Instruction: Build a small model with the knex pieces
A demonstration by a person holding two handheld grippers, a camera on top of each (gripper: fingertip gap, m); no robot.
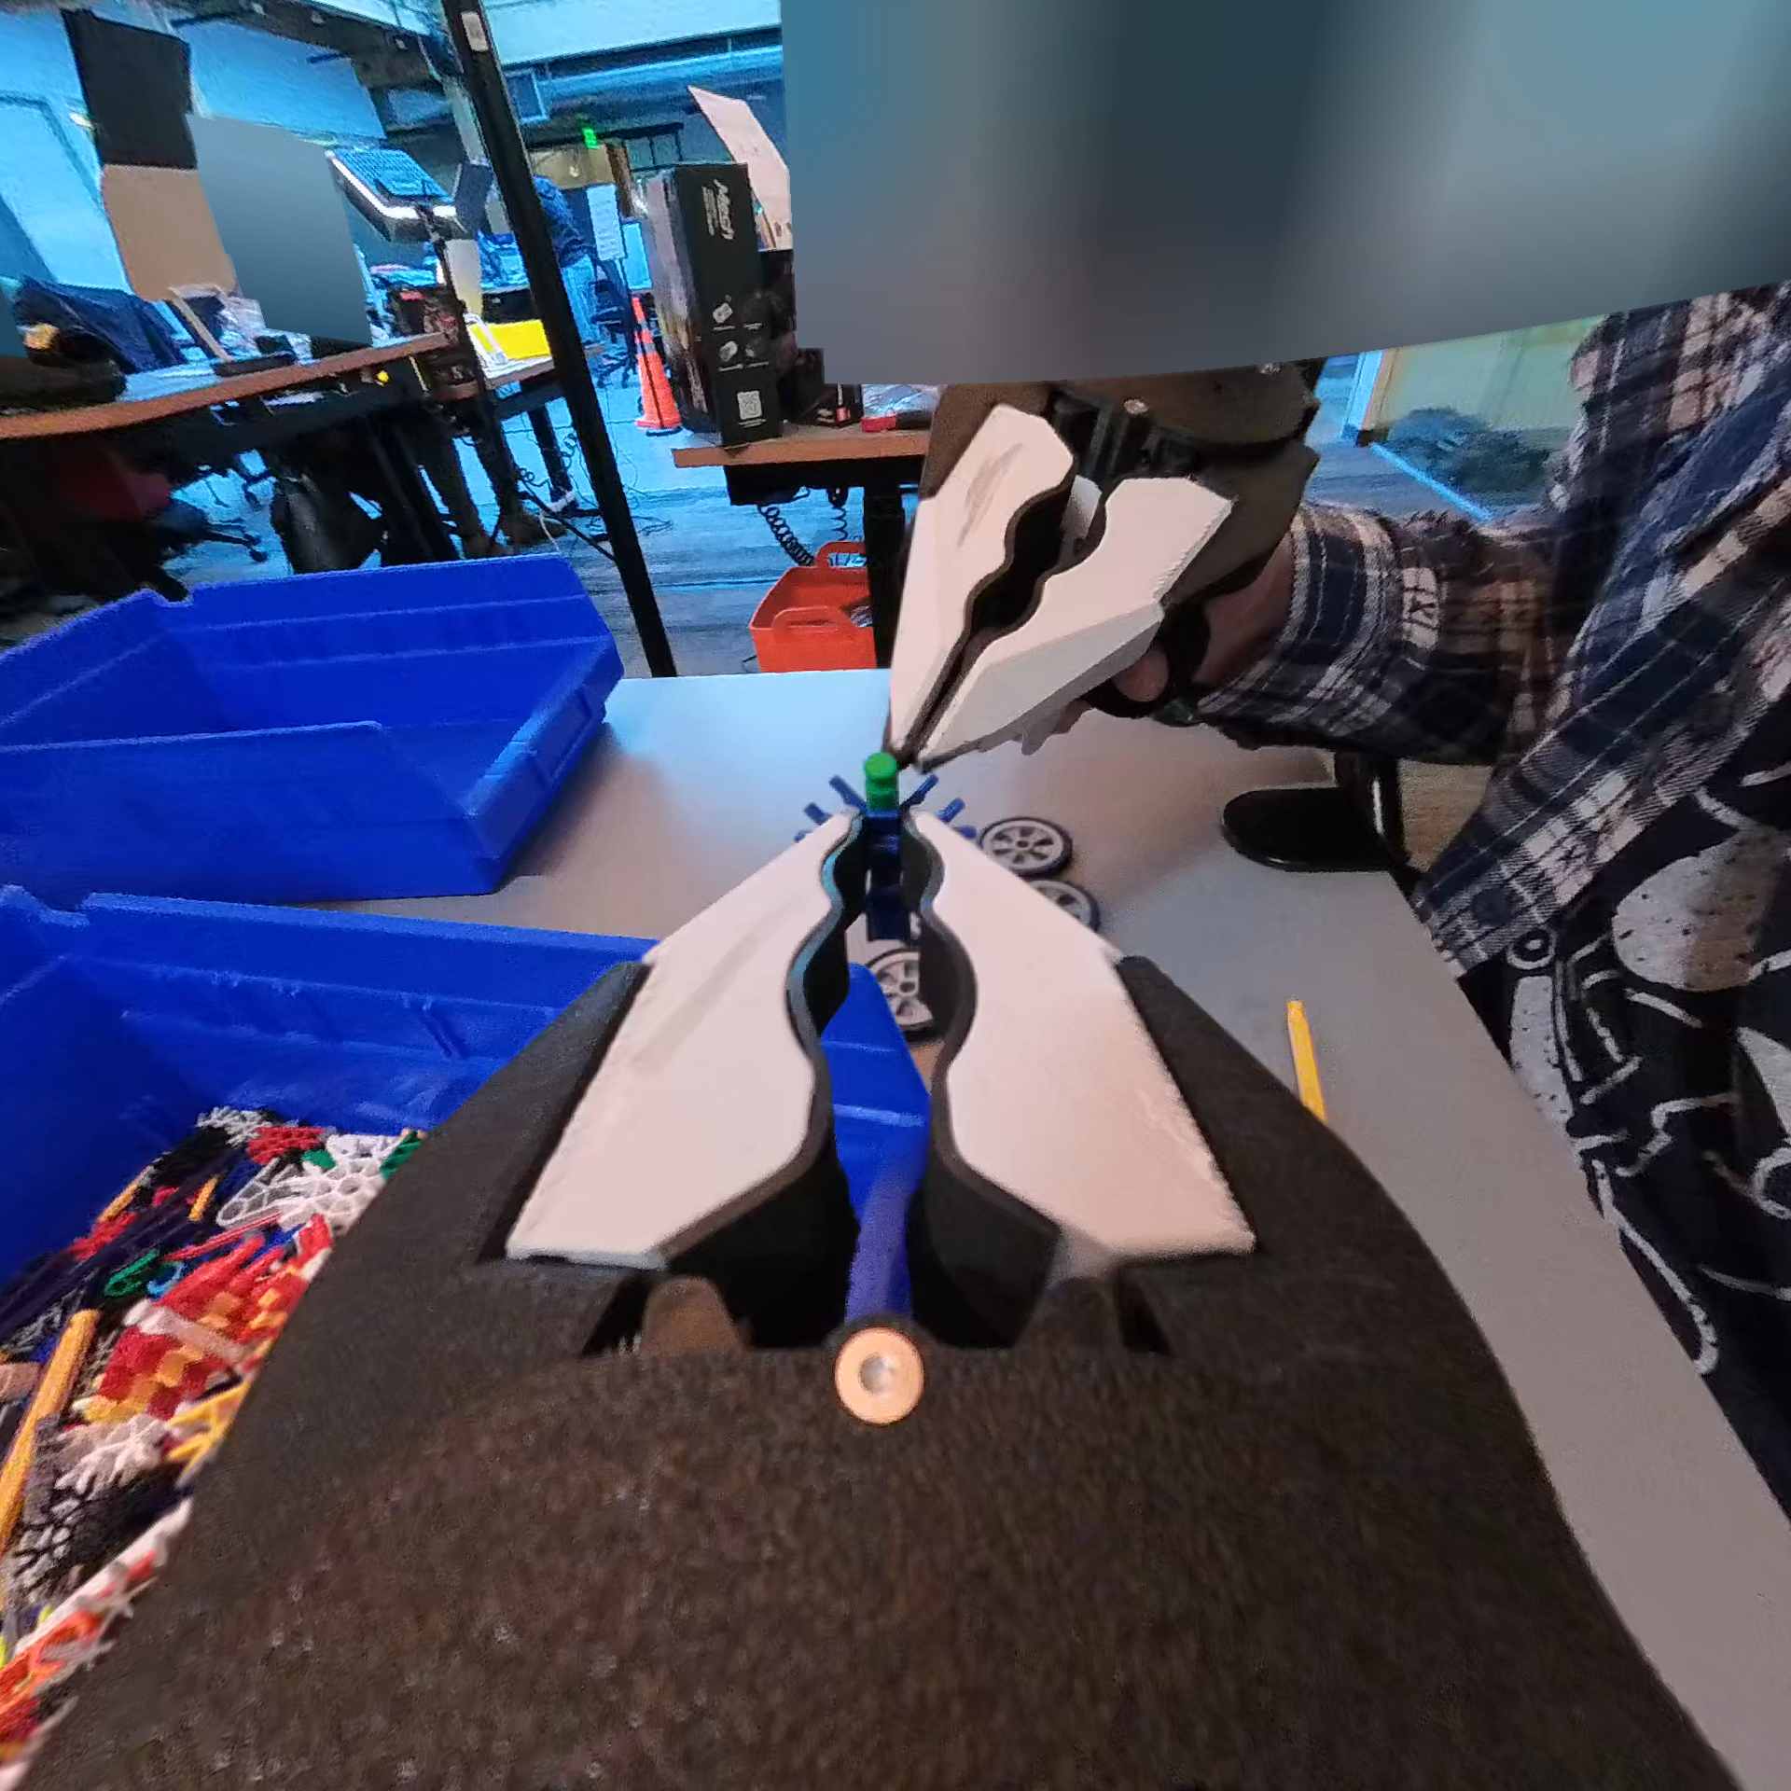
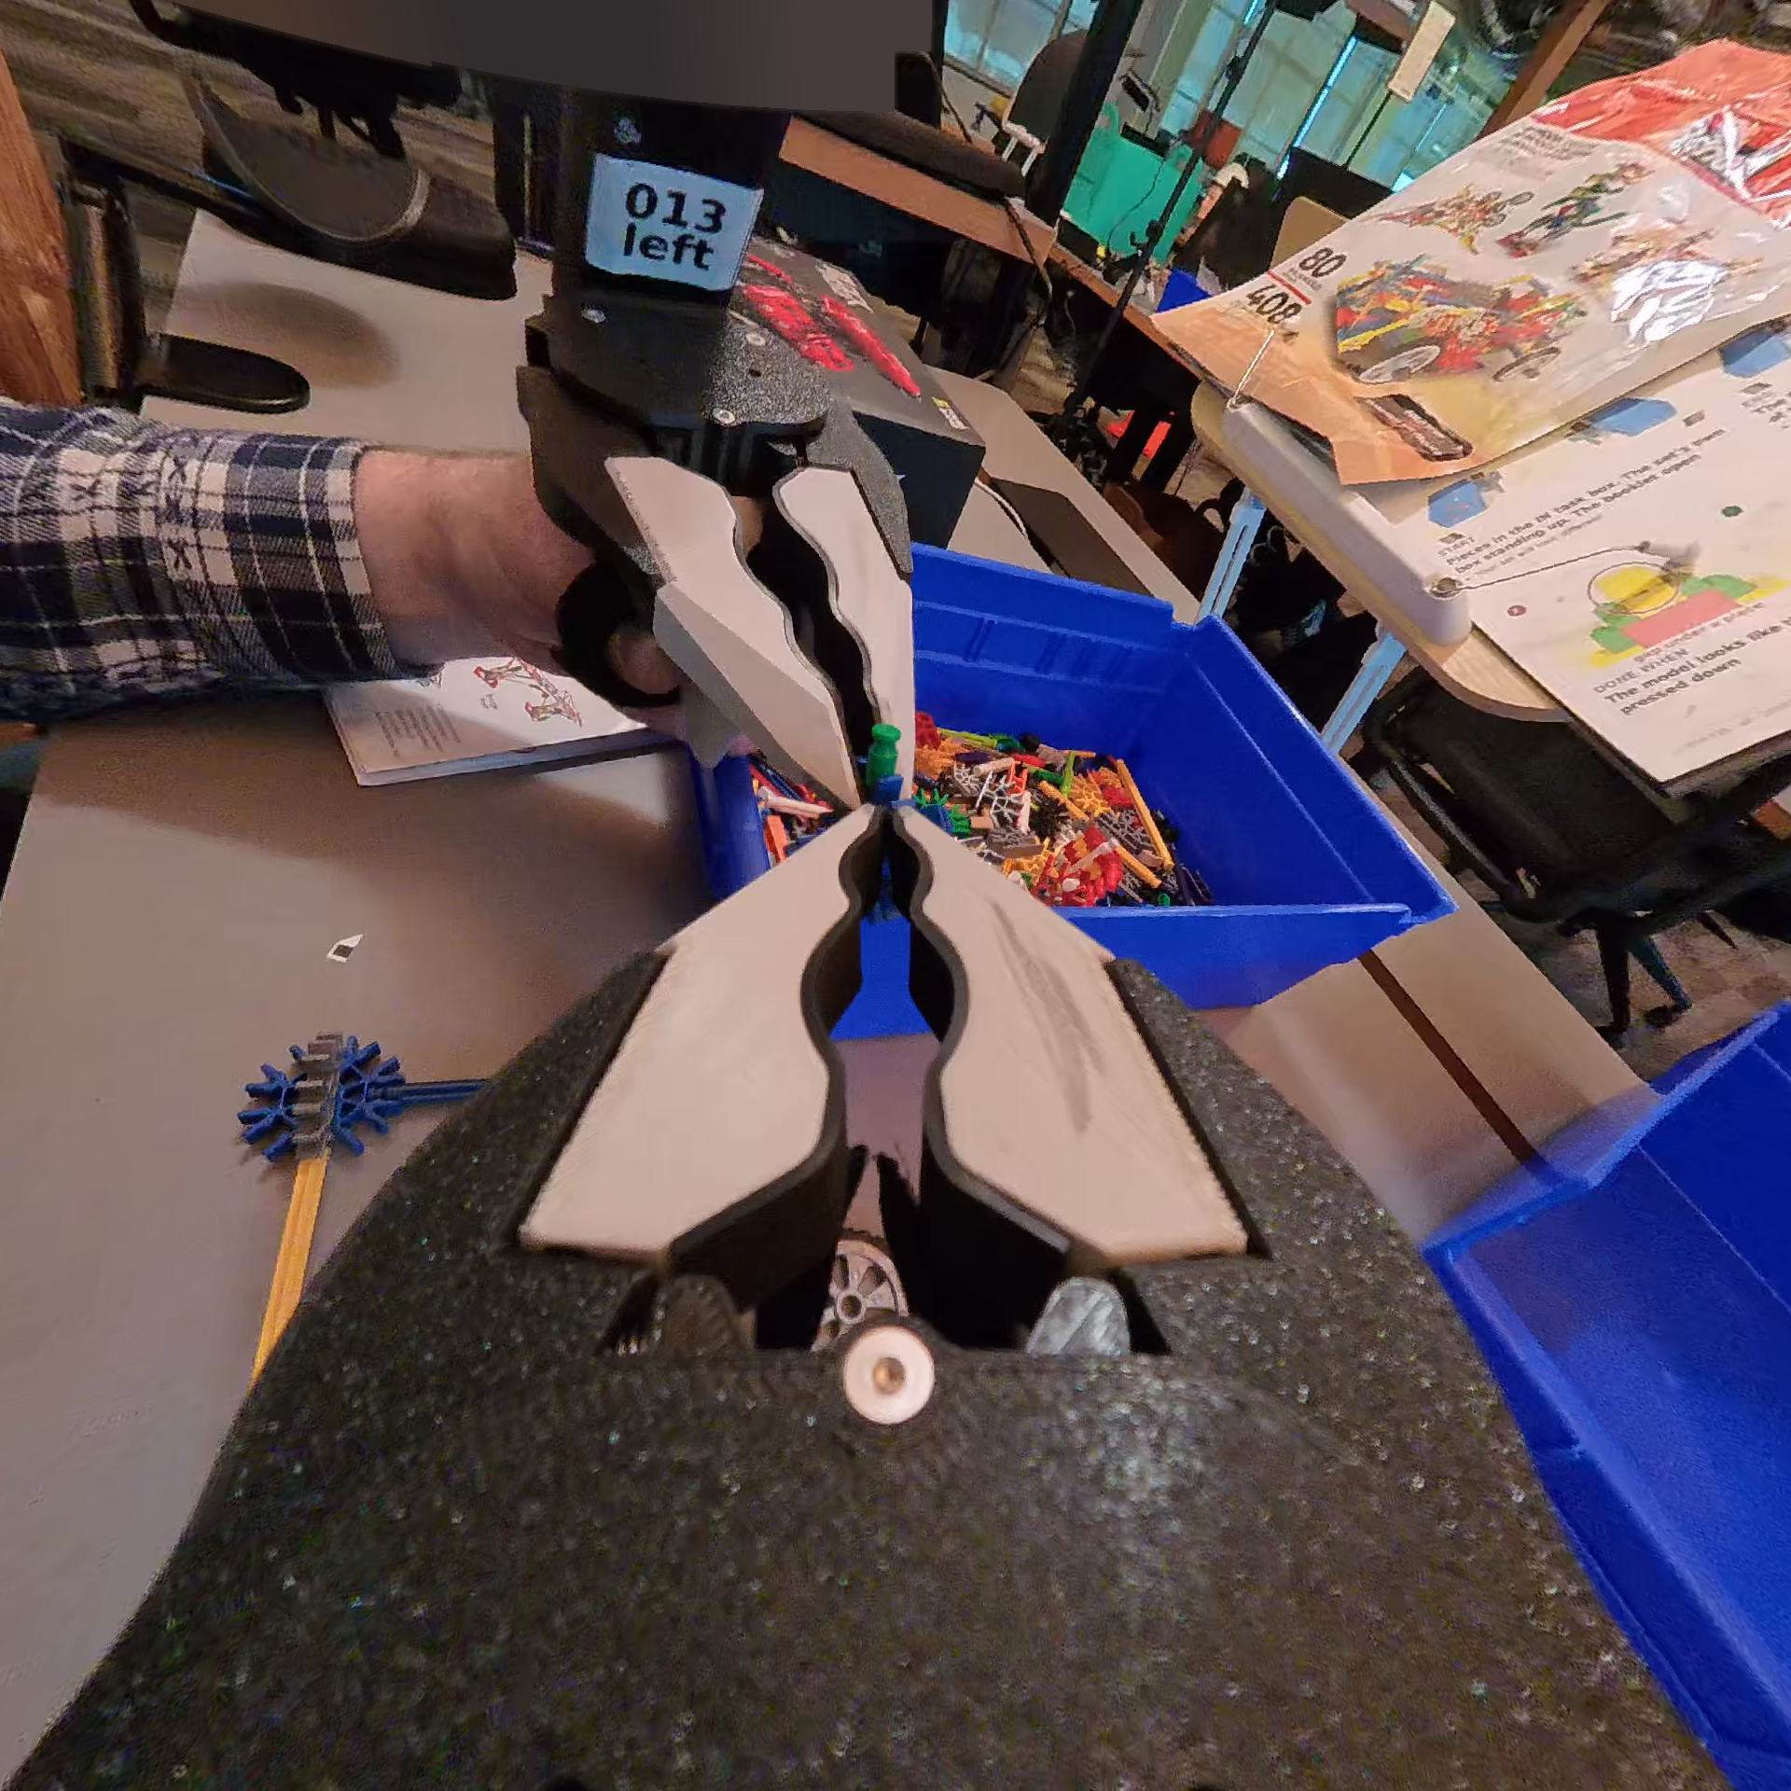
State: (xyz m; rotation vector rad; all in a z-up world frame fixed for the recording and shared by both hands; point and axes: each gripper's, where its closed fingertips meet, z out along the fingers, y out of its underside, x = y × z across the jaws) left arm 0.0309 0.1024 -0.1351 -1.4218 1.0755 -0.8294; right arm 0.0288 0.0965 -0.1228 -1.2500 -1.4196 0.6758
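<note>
My left gripper (image 1: 880,824) is shut on a blue building-toy piece (image 1: 884,858). Its blue rod (image 1: 877,1250) runs back between the fingers, and a short green rod (image 1: 879,780) stands out past the fingertips. Blue connector spokes (image 1: 932,787) show around the green rod. My right gripper (image 2: 884,814) is shut, with nothing visible between its pads. In the left wrist view the right gripper (image 1: 908,759) has its tips right beside the top of the green rod. In the right wrist view the left gripper (image 2: 877,775) comes down from above, holding the green rod (image 2: 882,751) over the bin.
A blue bin (image 2: 1260,930) full of mixed coloured pieces sits behind the grippers, and its rim also shows in the left wrist view (image 1: 291,930). An empty blue bin (image 1: 291,727) stands further back. On the grey table lie several wheels (image 1: 1027,843), a yellow rod (image 1: 1303,1056), a blue snowflake connector (image 2: 325,1095) and a booklet (image 2: 485,717). My left and right fingertips are right by each other. Left tips and right tips are each some 20 centimetres from the blue snowflake connector (image 2: 325,1095).
</note>
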